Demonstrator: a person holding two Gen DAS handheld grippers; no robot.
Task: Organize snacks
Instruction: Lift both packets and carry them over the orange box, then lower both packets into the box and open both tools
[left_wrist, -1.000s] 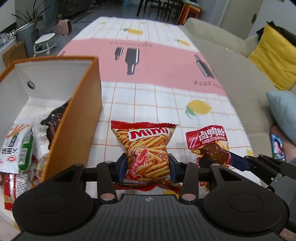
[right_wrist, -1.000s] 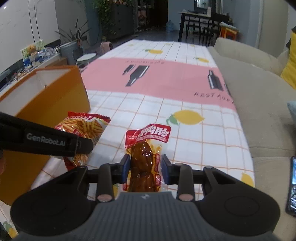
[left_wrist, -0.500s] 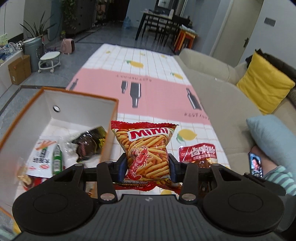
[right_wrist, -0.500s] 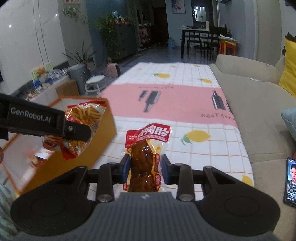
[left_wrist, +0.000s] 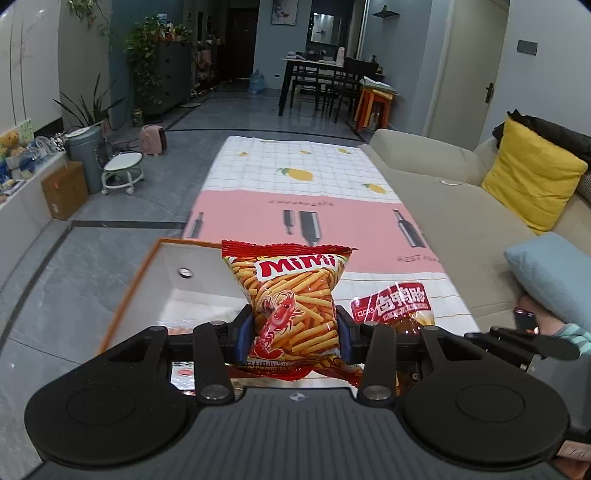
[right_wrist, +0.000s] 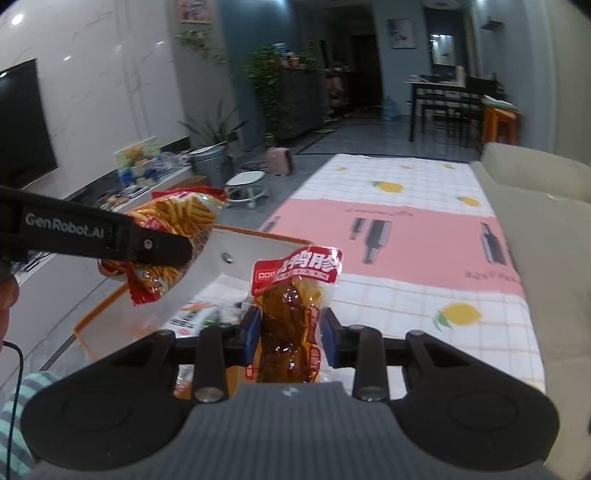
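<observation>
Left fingers (left_wrist: 294, 334) pinch the Mimi snack bag (left_wrist: 291, 306); right fingers (right_wrist: 289, 338) clamp the duck-meat packet (right_wrist: 291, 314).

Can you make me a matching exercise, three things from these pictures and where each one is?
Things:
1. red Mimi shrimp stick bag
2. clear packet of brown meat with red label
3. orange-rimmed white box

Places:
A. on the checked tablecloth
B. in the left gripper
C. in the right gripper

Pairs: 1-B, 2-C, 3-A
</observation>
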